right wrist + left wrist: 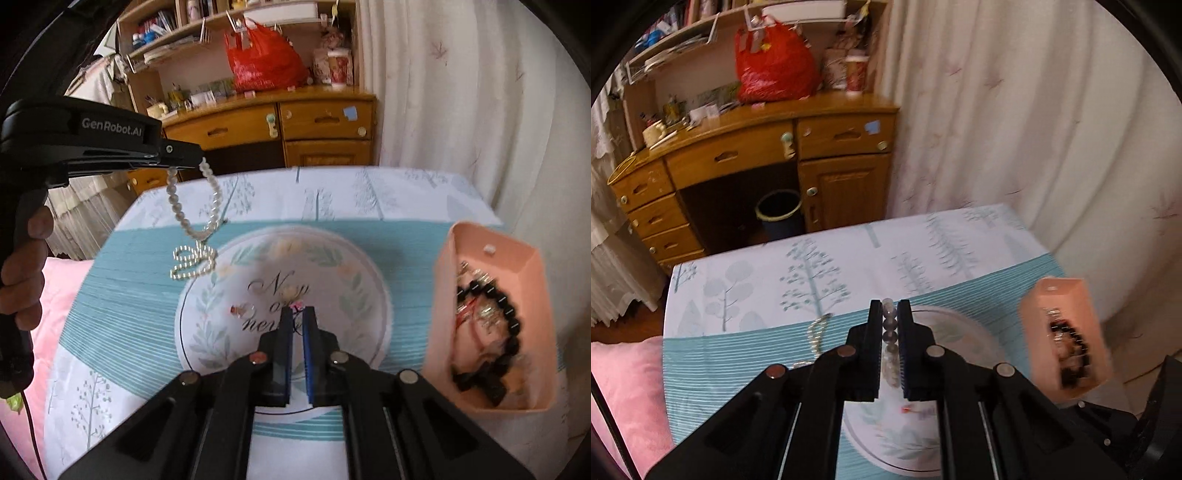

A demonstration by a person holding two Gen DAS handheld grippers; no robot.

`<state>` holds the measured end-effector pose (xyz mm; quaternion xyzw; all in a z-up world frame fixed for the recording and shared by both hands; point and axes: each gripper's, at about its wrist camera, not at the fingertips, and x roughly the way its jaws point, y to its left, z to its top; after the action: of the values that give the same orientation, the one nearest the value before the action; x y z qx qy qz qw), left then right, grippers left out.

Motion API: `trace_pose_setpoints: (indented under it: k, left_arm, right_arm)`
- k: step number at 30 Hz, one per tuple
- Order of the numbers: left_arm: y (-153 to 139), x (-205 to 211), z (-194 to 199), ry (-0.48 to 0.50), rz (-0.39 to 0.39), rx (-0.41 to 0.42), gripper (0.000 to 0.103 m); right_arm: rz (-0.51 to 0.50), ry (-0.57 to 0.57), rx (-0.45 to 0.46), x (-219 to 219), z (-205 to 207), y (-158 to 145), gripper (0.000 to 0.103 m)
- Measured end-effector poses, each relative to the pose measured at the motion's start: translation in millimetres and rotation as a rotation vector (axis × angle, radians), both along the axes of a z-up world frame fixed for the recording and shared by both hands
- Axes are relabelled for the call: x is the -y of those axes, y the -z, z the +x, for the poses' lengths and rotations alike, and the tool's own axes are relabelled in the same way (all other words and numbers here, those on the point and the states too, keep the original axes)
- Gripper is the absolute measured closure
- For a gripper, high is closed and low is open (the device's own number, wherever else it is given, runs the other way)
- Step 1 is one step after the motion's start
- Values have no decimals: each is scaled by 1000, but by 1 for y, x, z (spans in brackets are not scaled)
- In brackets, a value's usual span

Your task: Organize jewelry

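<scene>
Pearly beads of a necklace (192, 218) hang from the left tongs (201, 160), clamped tight on the strand, its tail trailing on the worktop (122, 295) at far left. Right tongs (296, 312) are closed over the round plate (332, 266), pinching a thin dark thread. Farthest right, a pink box (495, 314) holds black beads.

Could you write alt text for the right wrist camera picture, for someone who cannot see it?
A hand-held left tool lifts a pearl necklace above a round plate on a blue-and-white cloth. A pink box of jewelry stands at right.
</scene>
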<state>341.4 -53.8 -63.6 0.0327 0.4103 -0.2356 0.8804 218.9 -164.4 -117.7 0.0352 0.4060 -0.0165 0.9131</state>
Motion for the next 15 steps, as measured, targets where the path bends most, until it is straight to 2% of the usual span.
trace_pose_setpoints:
  k: [7, 15]
  left_arm:
    - [-37, 49, -30, 47, 4, 60, 97]
    - [-58, 112, -64, 128, -40, 64, 97]
  right_arm:
    - [-96, -37, 79, 23, -22, -39, 98]
    - [-131, -29, 118, 75, -47, -73, 98]
